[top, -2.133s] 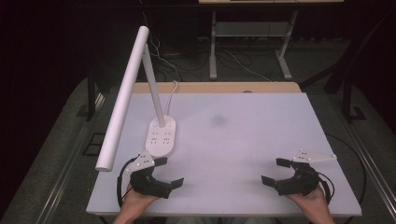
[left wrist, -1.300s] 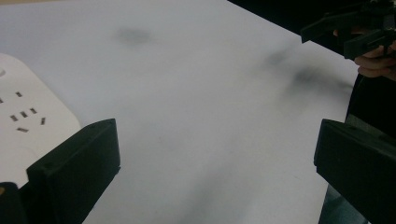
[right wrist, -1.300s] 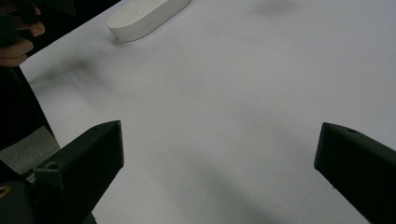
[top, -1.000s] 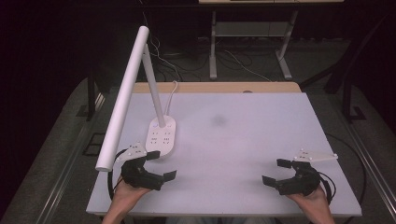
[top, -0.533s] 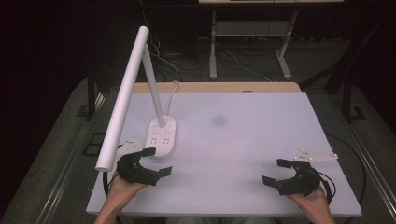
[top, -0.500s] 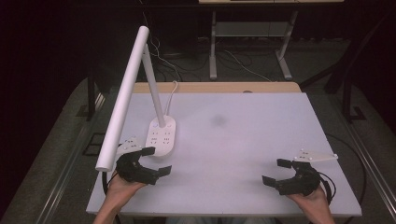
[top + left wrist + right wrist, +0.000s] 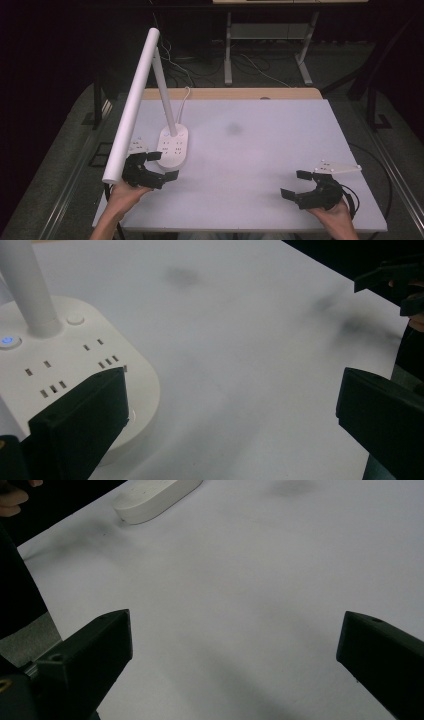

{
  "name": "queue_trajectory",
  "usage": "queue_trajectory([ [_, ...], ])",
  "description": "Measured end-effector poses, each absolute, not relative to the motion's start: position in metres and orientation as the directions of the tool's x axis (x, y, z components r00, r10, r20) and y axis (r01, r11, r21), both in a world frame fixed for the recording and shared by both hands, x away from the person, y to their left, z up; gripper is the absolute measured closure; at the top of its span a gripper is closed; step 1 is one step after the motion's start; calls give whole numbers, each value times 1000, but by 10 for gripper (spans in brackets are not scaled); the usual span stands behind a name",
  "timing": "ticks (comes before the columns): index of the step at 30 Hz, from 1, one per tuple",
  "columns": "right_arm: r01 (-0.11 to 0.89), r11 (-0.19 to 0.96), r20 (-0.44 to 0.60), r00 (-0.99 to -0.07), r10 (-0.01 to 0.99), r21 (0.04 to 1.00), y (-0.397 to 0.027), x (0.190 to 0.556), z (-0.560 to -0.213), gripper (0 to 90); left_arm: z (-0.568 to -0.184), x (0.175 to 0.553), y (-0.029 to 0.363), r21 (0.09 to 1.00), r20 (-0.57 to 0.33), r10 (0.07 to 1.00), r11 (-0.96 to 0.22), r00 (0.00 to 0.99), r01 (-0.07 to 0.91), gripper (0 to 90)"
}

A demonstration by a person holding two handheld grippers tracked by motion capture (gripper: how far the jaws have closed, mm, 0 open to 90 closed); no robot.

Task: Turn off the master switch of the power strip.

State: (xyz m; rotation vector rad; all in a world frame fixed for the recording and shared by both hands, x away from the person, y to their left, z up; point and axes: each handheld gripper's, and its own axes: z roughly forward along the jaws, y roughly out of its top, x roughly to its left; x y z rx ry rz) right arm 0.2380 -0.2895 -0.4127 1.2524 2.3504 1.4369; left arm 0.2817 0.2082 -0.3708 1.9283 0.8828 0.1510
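White tabletop in a dark room: a desk lamp (image 7: pixel 172 145) with a socket-studded base stands at the left, the left gripper (image 7: pixel 159 166) poised just beside that base with jaws spread wide. At the near right edge, well apart, the right gripper (image 7: pixel 296 185) rests equally agape, holding nothing. Rigid, smooth plastic and likely top-heavy under its long tube head, the lamp looks best gripped at the low base rim or slim post.

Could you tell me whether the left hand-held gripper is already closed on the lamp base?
No, the left hand-held gripper stands wide open, with one jaw beside the near edge of the lamp base and nothing clamped between them.
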Motion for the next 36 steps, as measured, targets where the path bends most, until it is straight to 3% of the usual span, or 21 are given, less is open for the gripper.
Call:
queue_trajectory([
  [36,586,219,294,-652,699,780,-292,237,-412,7,-358,334,234,783,-246,706,-259,664,565,8],
])
